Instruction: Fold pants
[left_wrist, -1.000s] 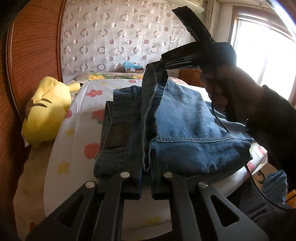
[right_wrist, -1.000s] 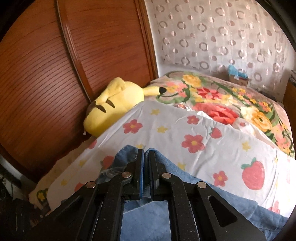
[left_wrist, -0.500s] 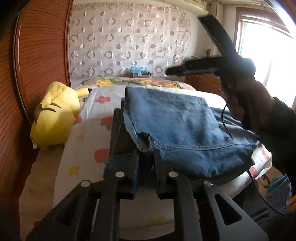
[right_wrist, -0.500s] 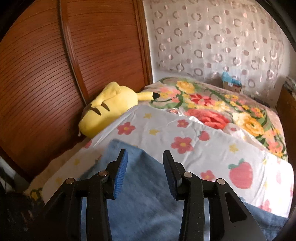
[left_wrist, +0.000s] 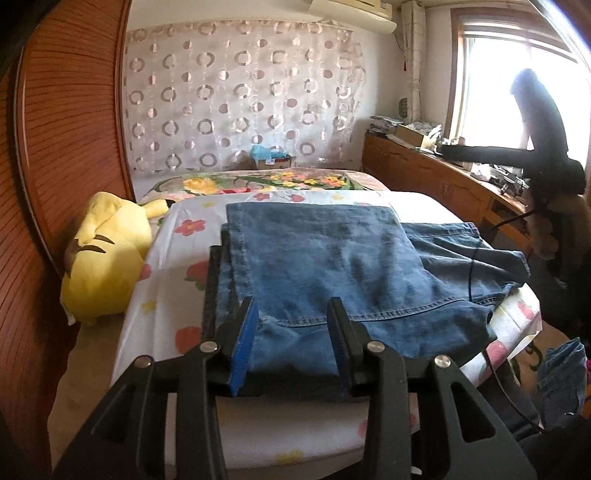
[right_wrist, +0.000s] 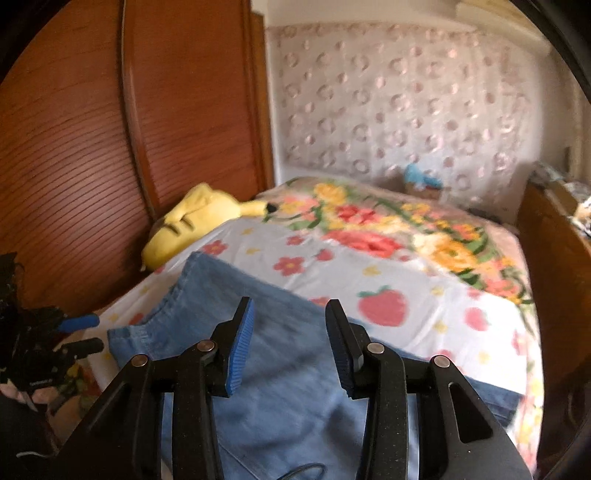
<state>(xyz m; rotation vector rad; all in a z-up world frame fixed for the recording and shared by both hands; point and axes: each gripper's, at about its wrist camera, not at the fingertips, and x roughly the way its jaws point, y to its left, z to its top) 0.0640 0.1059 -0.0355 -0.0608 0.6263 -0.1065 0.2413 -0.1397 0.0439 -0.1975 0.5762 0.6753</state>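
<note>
Now you have just let go: the jeans (left_wrist: 332, 266) lie folded across the near edge of the bed (left_wrist: 173, 332), with the left gripper (left_wrist: 291, 339) and right gripper (right_wrist: 288, 339) both part open and empty. A second ago each pinched denim; their jaws have just been opening. Next, you likely need to square the fold or fold once more.

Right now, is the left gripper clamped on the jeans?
No: the left gripper has been opening, and its blue pads stand apart, clear of the jeans.
</note>
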